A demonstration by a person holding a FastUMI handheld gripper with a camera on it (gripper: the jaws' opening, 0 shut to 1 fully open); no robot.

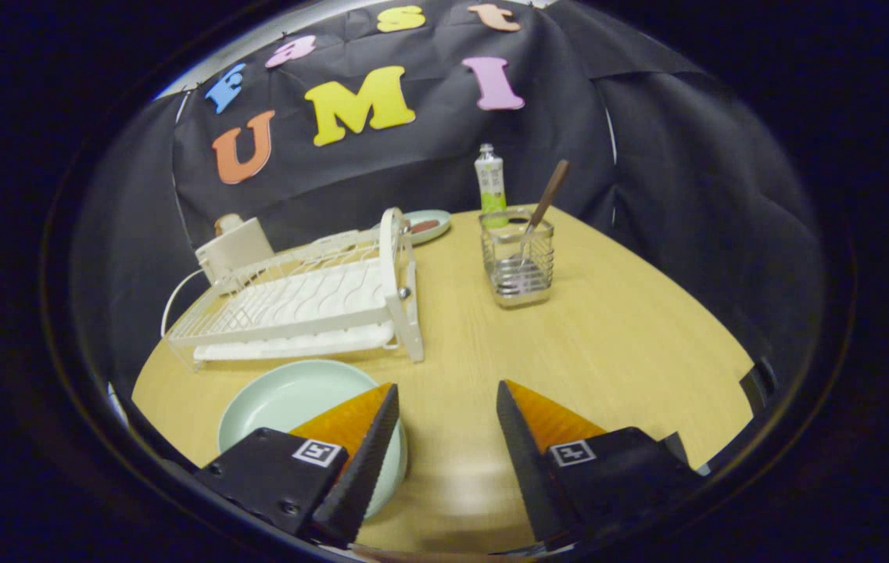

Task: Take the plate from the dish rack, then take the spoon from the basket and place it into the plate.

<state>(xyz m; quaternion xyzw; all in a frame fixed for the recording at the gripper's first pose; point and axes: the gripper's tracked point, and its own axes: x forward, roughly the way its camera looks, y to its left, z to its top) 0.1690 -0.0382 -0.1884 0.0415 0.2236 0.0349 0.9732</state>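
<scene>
Ahead — tongs agape, table roomy

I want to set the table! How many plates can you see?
2. A pale green plate lies on the table before the dish rack, partly under one finger of the open gripper. A small plate sits behind the rack.

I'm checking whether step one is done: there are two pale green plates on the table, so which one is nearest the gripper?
The empty plate in front of the dish rack, partly under one finger of the open gripper. The other plate lies beyond the rack with something reddish on it.
</scene>
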